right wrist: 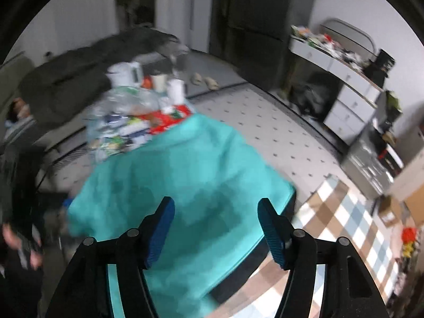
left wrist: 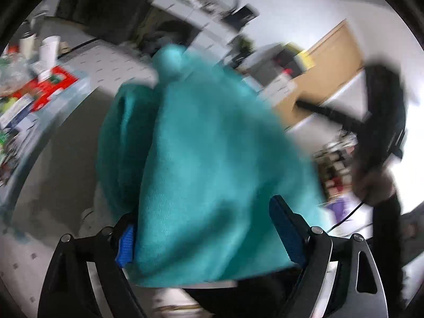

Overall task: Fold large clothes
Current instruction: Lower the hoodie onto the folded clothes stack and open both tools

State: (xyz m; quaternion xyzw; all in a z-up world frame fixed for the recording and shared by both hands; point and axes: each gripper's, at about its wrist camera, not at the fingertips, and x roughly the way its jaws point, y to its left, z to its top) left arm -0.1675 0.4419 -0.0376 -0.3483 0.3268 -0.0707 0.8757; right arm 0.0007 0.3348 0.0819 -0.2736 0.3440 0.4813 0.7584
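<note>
Looking along the left gripper [left wrist: 204,228], the view is filled by a teal fleece cloth [left wrist: 201,159]. The cloth rises in a bunched heap between the two blue pads [left wrist: 285,230], which stand wide apart. The left pad is half hidden by the fabric and appears to touch it; the right pad lies against the cloth's edge. Whether the pads actually press the fabric cannot be told, since the picture is blurred. At the right edge a dark tool [left wrist: 381,122] is carried by a hand [left wrist: 376,185] in a dark sleeve. Behind the cloth lie a pale dotted floor [left wrist: 111,63], white cups [left wrist: 49,49] and a red box [left wrist: 53,84] among clutter at the left.

Turning to the right wrist view, the right gripper [right wrist: 216,212] hangs above the same cloth [right wrist: 185,164], which is spread flat over a table whose dark edge [right wrist: 288,206] shows at the right corner. The jaws stand apart and the pads [right wrist: 161,228] touch nothing; the cloth lies below them. At the far end of the cloth sits a pile of packets, a red box [right wrist: 169,116], cups [right wrist: 176,90] and a white kettle [right wrist: 124,74]. A checked rug [right wrist: 344,225] lies on the floor to the right, a white cabinet [right wrist: 344,98] against the wall. A blurred hand [right wrist: 10,235] shows at the left edge.
</note>
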